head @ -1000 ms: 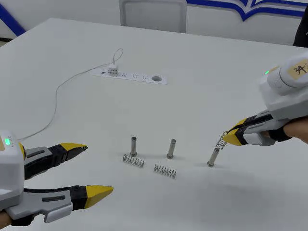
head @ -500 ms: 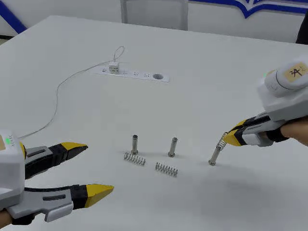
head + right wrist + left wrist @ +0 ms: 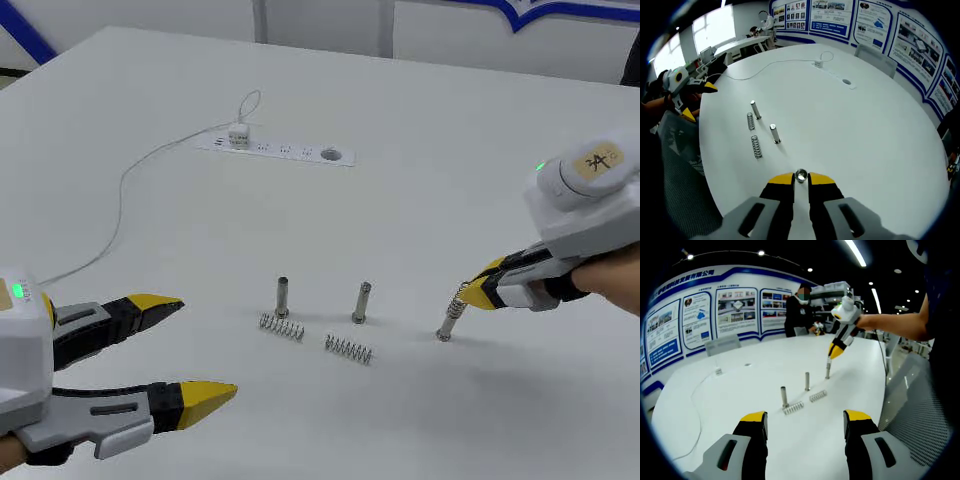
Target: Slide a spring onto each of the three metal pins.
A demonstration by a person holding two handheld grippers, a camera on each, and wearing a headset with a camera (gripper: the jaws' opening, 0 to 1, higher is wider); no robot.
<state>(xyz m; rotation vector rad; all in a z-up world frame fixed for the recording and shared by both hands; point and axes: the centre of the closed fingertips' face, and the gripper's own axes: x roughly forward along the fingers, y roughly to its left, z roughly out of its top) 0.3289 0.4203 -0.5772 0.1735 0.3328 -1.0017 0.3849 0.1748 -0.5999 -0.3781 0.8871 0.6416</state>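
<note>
nearest me, the left gripper point(image 3: 205, 347) sat low over the table point(image 3: 430, 110) with its jaws spread wide and nothing between them. over the last second it had not stirred. just beyond it the first loose spring point(image 3: 281, 327) lay flat just beside the base of the left pin point(image 3: 282, 297). the second loose spring point(image 3: 348, 349) lay a little in front of the middle pin point(image 3: 361, 302), apart from it. both pins stood upright and bare, and neither spring had moved.

the change was further out on my right. the right gripper point(image 3: 470, 297) had its jaws pinched narrow on the held spring point(image 3: 459, 297), and across that second i had brought it down a little. the coil had been angled above the head of the right pin point(image 3: 447, 325); now it met the pin's top, its lower end seemingly started over it. in the right gripper view the coil showed end-on as a small ring between the yellow tips. i could not tell whether the pin's head was truly inside the coil. the pin looked tilted toward the gripper.

i judged the first of the three to be only just threading, with the other two not begun. next i would need to keep the coil in line with the pin and ease it down.

farthest off, the power strip point(image 3: 280, 152) and its cable point(image 3: 125, 180) lay untouched.
</note>
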